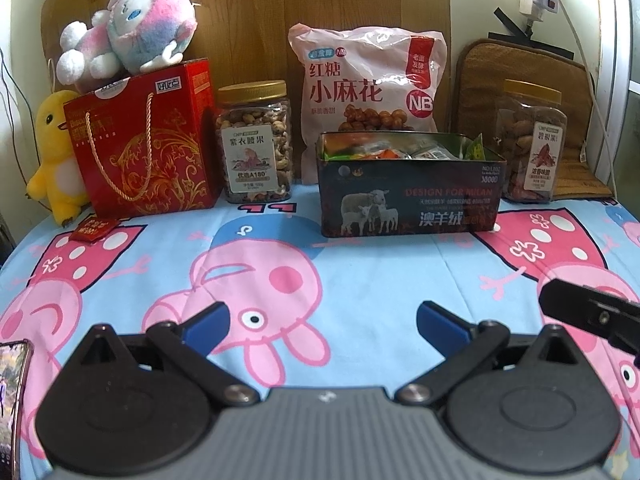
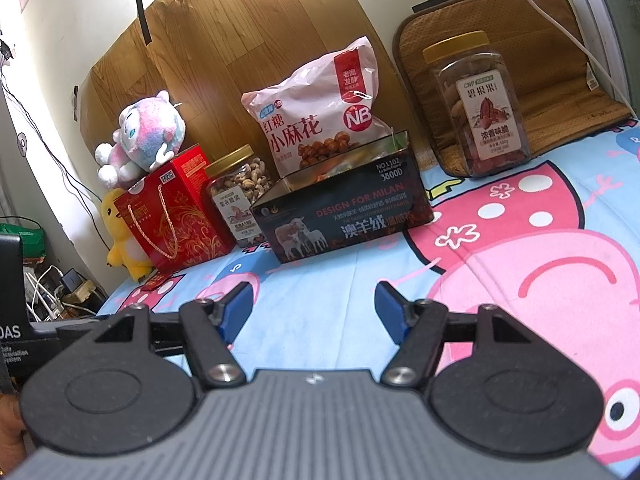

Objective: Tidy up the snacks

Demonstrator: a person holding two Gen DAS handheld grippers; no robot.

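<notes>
Nearest, the left hand-held gripper (image 1: 320, 320) and right hand-held gripper (image 2: 314, 304) hovered with jaws apart and empty above the cartoon-print sheet (image 1: 380, 276). Beyond stood the dark tin (image 1: 408, 196) filled with snack packets, a small red packet (image 1: 94, 230) lying far left.

Black tin (image 1: 408, 204) with white sheep; left of it a red, gold-swirled gift box (image 1: 148, 148); pink snack bag (image 1: 366, 92) behind.

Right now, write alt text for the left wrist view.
Open, empty left tongs hover over a Peppa Pig sheet, facing an open dark tin of snacks. Behind it a pink snack bag stands between two nut jars; a red gift box topped by a plush toy stands left.
</notes>
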